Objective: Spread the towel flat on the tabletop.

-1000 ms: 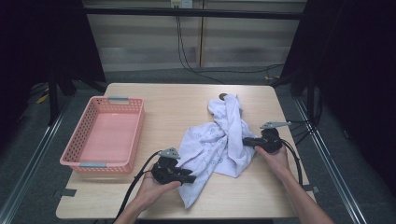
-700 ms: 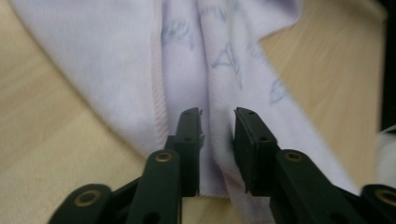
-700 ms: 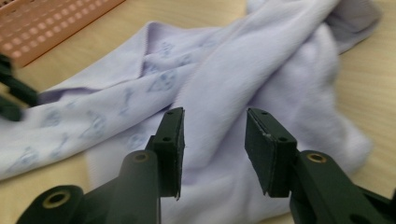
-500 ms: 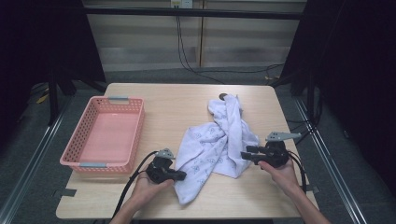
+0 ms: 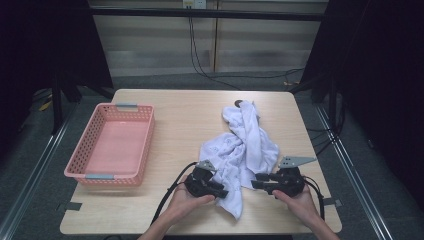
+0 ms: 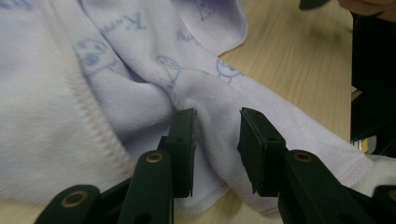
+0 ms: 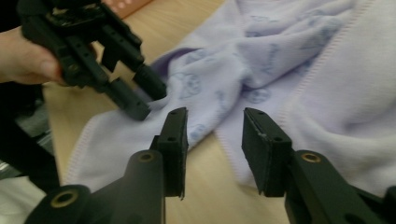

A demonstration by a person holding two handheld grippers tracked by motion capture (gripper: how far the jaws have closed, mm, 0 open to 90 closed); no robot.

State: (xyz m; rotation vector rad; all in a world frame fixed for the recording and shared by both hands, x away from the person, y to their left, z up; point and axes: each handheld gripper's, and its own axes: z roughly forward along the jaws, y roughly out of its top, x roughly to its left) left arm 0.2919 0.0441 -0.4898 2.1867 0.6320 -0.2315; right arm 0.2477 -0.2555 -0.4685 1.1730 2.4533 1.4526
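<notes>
The left claw (image 6: 217,149) straddles a towel (image 6: 93,93) fold, pad contact unclear.

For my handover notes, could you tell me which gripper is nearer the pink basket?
Left. The left gripper lies just right of the pink basket, at the towel; the right gripper sits beyond the towel's near end.
</notes>
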